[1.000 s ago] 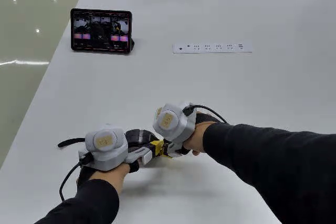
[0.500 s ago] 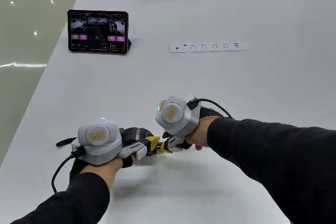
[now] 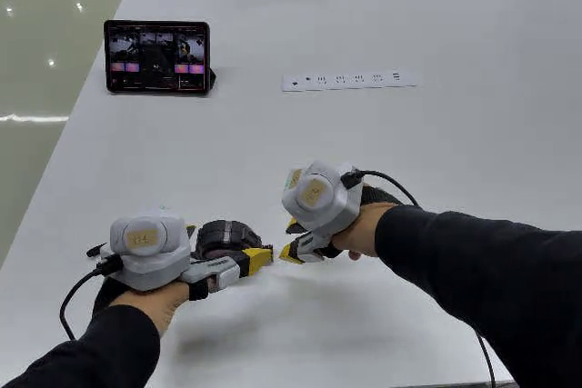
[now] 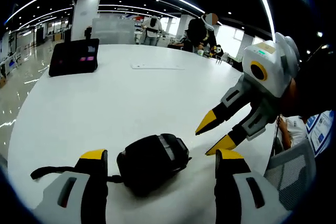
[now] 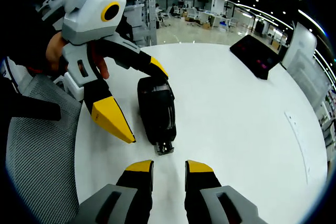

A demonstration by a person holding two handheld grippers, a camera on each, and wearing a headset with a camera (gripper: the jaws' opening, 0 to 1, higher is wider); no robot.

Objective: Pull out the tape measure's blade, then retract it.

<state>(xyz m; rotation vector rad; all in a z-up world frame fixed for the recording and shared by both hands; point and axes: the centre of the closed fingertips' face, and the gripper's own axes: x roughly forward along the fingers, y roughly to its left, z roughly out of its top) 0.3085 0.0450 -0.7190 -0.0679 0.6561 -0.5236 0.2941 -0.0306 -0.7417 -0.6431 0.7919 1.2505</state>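
The left gripper has its jaws spread wide around the black tape measure on the tabletop, with the right gripper nearby, jaws slightly parted and empty.

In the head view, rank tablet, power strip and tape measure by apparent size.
1. Tablet, largest.
2-3. Power strip and tape measure: unranked. The strip is longer but thinner; the tape is nearer the camera and partly hidden.

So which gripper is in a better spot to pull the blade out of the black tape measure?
The right gripper, probably. Its narrowly parted jaws point straight at the metal blade tip of the black tape measure. The left gripper straddles it with jaws wide apart, better placed for holding it.
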